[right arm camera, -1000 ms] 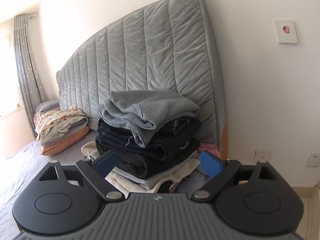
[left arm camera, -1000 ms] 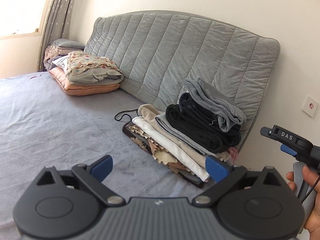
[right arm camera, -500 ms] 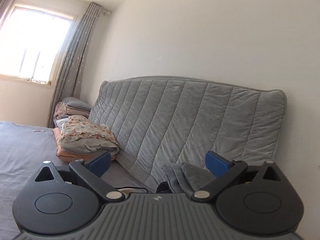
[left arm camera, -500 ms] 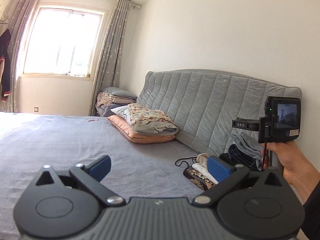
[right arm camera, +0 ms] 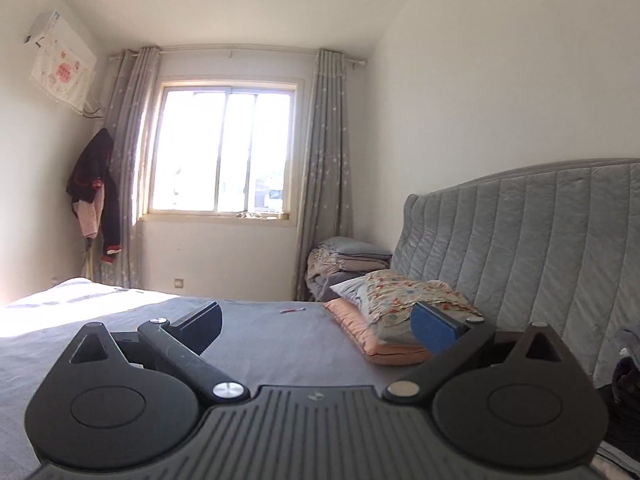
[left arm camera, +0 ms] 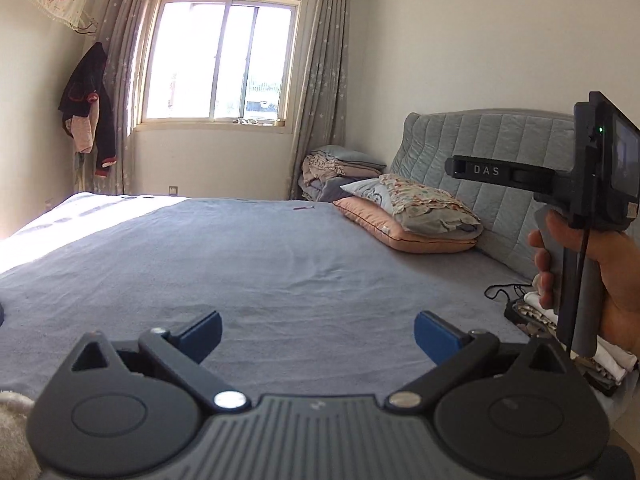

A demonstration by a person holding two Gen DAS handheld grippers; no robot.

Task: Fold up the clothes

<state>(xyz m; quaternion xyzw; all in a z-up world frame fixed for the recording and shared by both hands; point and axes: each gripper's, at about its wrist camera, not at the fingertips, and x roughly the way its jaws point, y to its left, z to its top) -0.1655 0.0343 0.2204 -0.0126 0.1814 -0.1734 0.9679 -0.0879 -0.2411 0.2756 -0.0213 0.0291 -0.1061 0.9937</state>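
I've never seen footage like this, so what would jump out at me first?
Probably the two open grippers: the left gripper and right gripper fill the foreground, holding nothing. Beyond them spreads a wide grey bed, with a bright window at the far wall and floral pillows against the headboard.

Bright window (left arm camera: 219, 56) glare; sharp views, fisheye-bent edges

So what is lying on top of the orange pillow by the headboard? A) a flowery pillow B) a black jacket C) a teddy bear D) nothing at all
A: a flowery pillow rests on the orange pillow next to the grey headboard, as both wrist views show; the dark jacket hangs by the window instead.
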